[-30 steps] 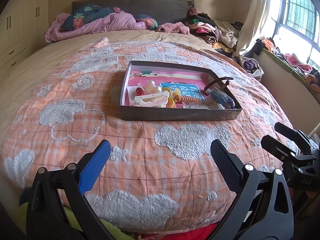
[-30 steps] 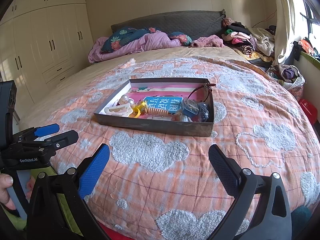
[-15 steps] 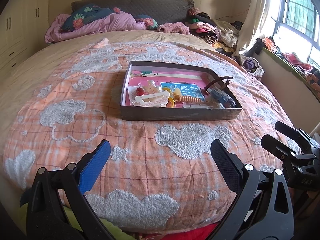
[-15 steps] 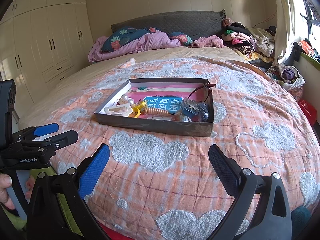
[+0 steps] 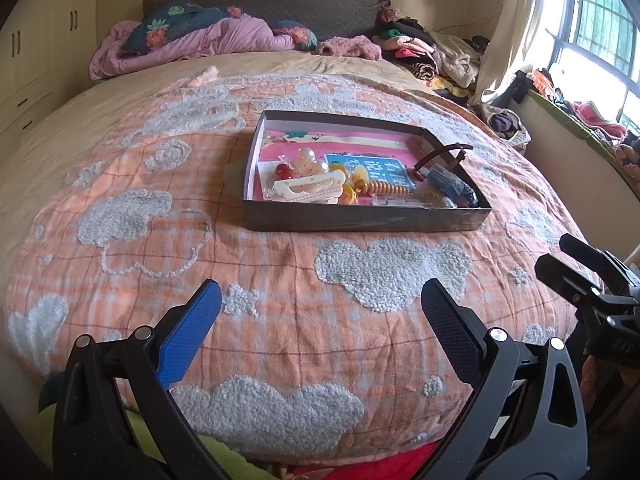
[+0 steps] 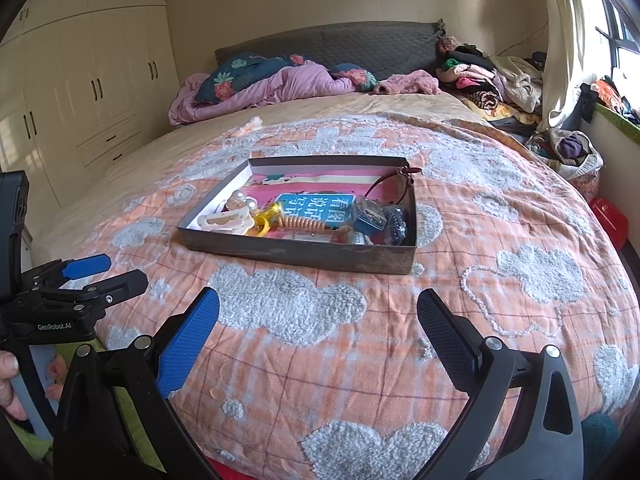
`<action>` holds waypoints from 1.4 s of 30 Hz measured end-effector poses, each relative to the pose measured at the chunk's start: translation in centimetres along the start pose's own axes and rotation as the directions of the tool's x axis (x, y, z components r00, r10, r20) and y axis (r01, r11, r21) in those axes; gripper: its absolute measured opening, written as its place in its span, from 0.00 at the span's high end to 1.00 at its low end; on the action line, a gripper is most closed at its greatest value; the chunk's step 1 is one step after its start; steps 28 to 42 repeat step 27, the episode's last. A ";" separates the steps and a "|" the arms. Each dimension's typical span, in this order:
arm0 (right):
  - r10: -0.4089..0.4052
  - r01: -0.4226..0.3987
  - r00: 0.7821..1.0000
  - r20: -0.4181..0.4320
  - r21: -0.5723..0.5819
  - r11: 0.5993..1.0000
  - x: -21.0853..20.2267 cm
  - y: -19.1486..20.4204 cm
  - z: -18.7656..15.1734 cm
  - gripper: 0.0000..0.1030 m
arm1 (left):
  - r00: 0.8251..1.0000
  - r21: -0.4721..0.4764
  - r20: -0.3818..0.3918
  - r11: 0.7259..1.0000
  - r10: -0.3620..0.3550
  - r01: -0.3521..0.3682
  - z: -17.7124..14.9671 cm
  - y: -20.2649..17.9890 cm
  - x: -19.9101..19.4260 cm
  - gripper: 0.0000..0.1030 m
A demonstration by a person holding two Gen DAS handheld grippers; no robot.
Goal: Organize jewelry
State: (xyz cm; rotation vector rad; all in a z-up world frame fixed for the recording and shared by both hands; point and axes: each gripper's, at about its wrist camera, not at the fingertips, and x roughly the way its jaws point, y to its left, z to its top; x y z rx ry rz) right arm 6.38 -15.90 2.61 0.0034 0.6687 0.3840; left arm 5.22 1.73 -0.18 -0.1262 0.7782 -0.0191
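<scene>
We see a bed [image 5: 120,184] w/ an orange cloud-pattern quilt [image 6: 520,320] filling the room. At 12 o'clock from both grippers, well apart from them, sits a shallow dark tray [image 5: 360,222] holding the jewelry: white hair clip [image 5: 308,188], blue card [image 6: 316,206], coiled band [image 5: 386,189]; brown headband [image 5: 440,152] leans on its right wall. Left gripper [image 5: 320,312] & right gripper [image 6: 318,312] hover low, jaws wide apart, nothing between.

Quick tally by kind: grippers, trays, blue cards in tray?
Grippers: 2, left gripper and right gripper, both open
Tray: 1
Blue card: 1
Total: 4
</scene>
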 end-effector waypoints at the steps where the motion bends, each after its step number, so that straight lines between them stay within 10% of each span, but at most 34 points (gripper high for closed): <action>1: -0.006 0.006 1.000 -0.002 0.002 1.000 0.1 -0.2 0.0 0.04 | 1.000 -0.004 -0.003 1.000 0.000 0.000 0.0 0.1 0.2 0.09; 14: -0.221 0.225 0.974 -0.048 0.141 0.964 4.9 -10.9 2.5 0.04 | 0.985 -0.200 -0.030 0.965 0.169 -0.171 2.8 7.7 4.3 0.09; 27: -0.536 0.590 0.805 -0.252 0.256 0.766 14.3 -29.9 4.5 0.04 | 0.831 -0.407 -0.246 0.725 0.498 -0.555 9.0 25.3 16.1 0.09; 42: -0.536 0.590 0.805 -0.252 0.256 0.766 14.3 -29.9 4.5 0.04 | 0.831 -0.407 -0.246 0.725 0.498 -0.555 9.0 25.3 16.1 0.09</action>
